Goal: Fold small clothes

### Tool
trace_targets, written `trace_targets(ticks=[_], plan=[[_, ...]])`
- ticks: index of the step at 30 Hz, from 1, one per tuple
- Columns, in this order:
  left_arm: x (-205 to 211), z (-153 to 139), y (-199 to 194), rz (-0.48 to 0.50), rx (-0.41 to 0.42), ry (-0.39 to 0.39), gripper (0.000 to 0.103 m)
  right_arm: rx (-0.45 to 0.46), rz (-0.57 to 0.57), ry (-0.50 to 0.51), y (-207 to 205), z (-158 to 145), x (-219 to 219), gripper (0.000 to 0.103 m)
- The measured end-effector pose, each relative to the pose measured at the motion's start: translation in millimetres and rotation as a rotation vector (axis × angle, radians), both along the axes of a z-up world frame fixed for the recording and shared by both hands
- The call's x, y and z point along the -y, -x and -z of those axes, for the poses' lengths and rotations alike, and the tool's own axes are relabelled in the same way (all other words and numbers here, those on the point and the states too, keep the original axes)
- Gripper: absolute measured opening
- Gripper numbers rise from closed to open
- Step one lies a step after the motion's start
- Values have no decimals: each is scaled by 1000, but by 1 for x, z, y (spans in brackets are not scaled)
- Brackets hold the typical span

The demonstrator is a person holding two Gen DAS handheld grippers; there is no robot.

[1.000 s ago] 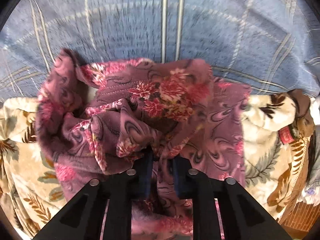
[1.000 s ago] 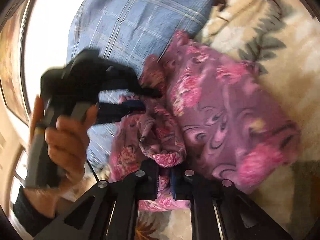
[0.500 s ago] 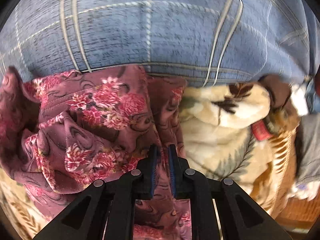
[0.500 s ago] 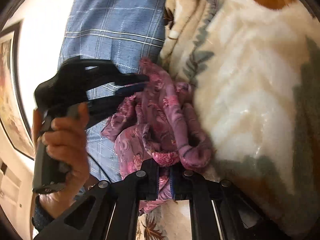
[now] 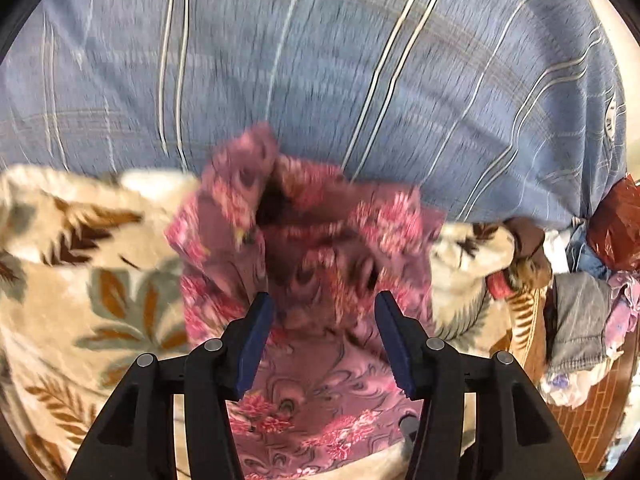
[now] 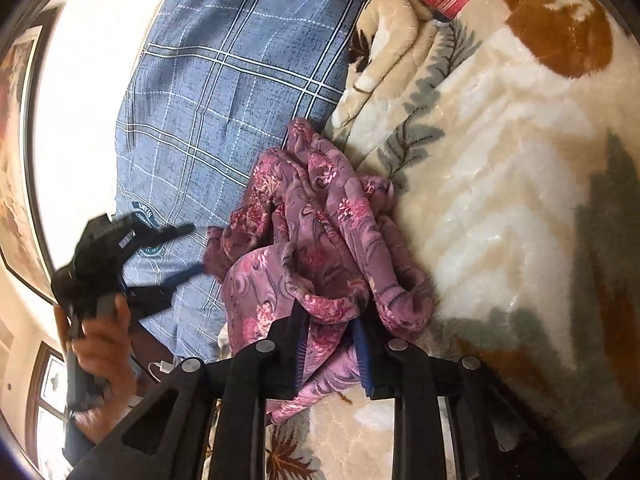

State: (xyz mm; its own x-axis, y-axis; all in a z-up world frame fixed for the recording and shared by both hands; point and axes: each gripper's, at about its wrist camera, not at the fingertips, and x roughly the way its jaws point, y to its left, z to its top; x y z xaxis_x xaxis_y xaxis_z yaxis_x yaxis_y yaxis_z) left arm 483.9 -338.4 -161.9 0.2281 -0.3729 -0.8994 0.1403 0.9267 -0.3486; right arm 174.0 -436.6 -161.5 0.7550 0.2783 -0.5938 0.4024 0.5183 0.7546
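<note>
Fabric of the pink floral garment (image 6: 320, 240) is lying bunched on the bed (image 6: 500, 208), looking soft, light and floppy. Left hand-held gripper (image 5: 325, 316) has just been opening, nothing pinched; right hand-held gripper (image 6: 330, 332) is loosening, its pads flanking a rolled hem, seemingly the firmest hold.

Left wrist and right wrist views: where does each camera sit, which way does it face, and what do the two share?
Left wrist: on the left gripper, looking steeply down at the floral garment, with the blue plaid sheet beyond; only its own open fingers show.
Right wrist: on the right gripper, aimed along the fleece blanket; its jaws, just opening, have garment cloth between them. The person's left hand and left gripper appear at left.
Shared: garment, sheet, blanket, left gripper.
</note>
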Motion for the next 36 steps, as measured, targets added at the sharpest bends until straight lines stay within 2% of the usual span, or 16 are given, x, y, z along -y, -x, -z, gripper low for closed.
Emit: trace_targets(ticks=[3, 5, 9, 11, 13, 14, 16, 21, 22, 23, 24, 25, 28, 31, 33, 36], plan=[[9, 18, -10, 17, -6, 3, 53, -4, -2, 8, -4, 0, -2, 22], [12, 22, -17, 11, -34, 59, 53, -7, -1, -1, -7, 1, 0, 22], [21, 26, -2, 15, -75, 215, 57, -6, 0, -18, -8, 4, 1, 22], [31, 40, 3, 11, -98, 235, 57, -6, 2, -19, -9, 4, 1, 22], [42, 51, 1, 1, -96, 177, 57, -4, 1, -23, -8, 4, 1, 22], [46, 58, -6, -20, -96, 132, 56, -3, 0, -26, -8, 4, 2, 22], [45, 67, -22, -90, -82, 96, 55, 0, -6, -32, -8, 5, 3, 22], [49, 69, -48, -169, -12, 6, 55, 0, -8, -50, -7, 7, 5, 22], [51, 69, -51, -177, 3, -8, 49, 0, -7, -57, -7, 8, 6, 22], [55, 68, -53, -175, 25, -9, 43, 4, -7, -64, -7, 8, 7, 22], [61, 68, -55, -159, 38, -18, 25, 7, -7, -69, -7, 9, 8, 21], [69, 69, -55, -140, 50, -43, 13, 11, -7, -77, -7, 11, 9, 18], [93, 62, -47, -96, 118, -98, 9, 35, -6, -132, -6, 16, 14, 10], [113, 42, -30, -51, 174, -71, 9, 83, 19, -174, 1, 11, 17, 8], [123, 32, -26, -10, 213, -61, 9, 121, 35, -165, 7, 1, 18, 8], [144, 33, -27, 43, 219, -63, 9, 129, 65, -169, 17, -2, 23, 8]])
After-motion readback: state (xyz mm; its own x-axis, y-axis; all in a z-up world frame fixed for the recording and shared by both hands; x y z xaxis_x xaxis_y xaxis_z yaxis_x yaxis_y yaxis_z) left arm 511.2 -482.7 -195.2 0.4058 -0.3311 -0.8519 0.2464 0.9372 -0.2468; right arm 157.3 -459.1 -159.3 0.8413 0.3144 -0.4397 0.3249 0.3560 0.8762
